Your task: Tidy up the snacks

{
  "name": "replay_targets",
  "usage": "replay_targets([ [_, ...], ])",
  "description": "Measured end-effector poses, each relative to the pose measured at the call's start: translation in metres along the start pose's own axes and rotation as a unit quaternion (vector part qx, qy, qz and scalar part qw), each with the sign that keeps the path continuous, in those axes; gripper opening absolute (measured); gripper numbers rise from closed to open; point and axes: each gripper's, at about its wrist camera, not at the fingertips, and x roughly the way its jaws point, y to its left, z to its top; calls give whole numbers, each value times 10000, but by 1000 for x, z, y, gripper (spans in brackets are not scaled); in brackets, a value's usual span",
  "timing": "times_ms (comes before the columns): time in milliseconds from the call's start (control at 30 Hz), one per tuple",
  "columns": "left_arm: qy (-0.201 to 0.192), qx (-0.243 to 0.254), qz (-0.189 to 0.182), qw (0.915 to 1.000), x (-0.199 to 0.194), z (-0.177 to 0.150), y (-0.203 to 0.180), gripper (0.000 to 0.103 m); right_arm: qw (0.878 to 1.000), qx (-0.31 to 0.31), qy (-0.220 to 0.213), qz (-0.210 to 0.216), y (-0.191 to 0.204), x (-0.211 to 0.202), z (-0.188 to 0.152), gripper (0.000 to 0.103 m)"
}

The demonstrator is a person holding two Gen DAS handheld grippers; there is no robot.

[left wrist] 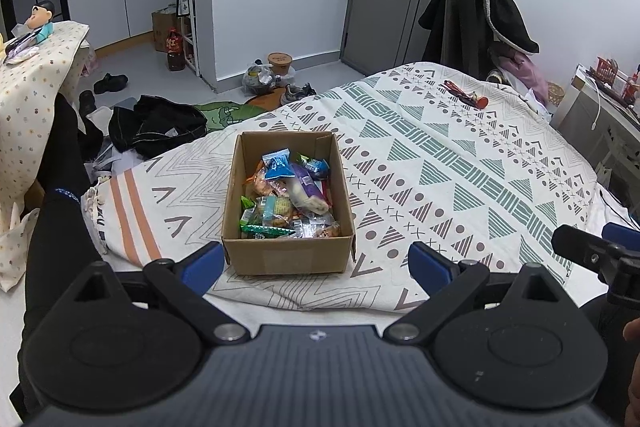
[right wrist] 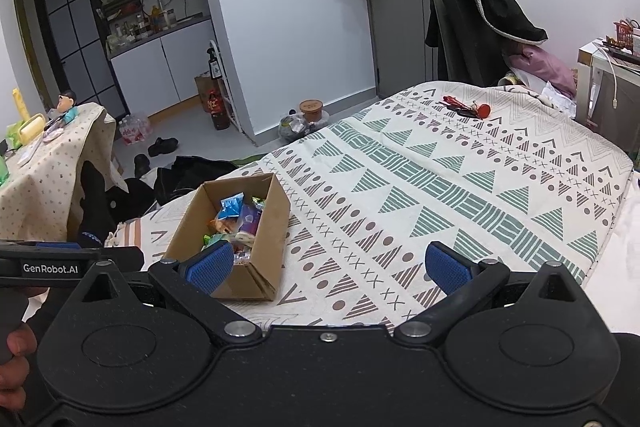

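I have the cardboard box [left wrist: 288,203] straight ahead of my left gripper [left wrist: 316,265], sitting on the patterned blanket [left wrist: 460,163] that covers the bed. The box is open at the top and holds a loose heap of wrapped snacks [left wrist: 286,195], among them a blue packet [left wrist: 278,167] lying near the top at the far end. My left gripper is released, its blue pads [left wrist: 206,265] spread wide on either side of the box's near wall, touching nothing. From the right wrist view the same box [right wrist: 264,227] lies to the left, and my right gripper [right wrist: 328,267] is also spread open and empty; its left pad [right wrist: 210,267] overlaps the box's near corner in the view, but I cannot tell whether it touches. Far across the blanket a small red item [right wrist: 476,109] lies near the far edge, well apart from the box. The other handle [right wrist: 48,263] shows at the left edge.
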Motion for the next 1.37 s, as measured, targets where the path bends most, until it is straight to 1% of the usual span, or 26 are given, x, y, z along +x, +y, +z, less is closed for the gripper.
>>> replay_targets([
  [1067, 5, 11, 14, 10000, -2, -1, 2, 98, 10000, -44, 8, 25, 3, 0, 1, 103],
  [1233, -32, 98, 48, 9999, -4, -3, 1, 98, 10000, -43, 47, 38, 2, 1, 0, 103],
  [1367, 29, 104, 36, 9999, -2, -3, 2, 98, 9999, -47, 74, 57, 2, 4, -1, 103],
])
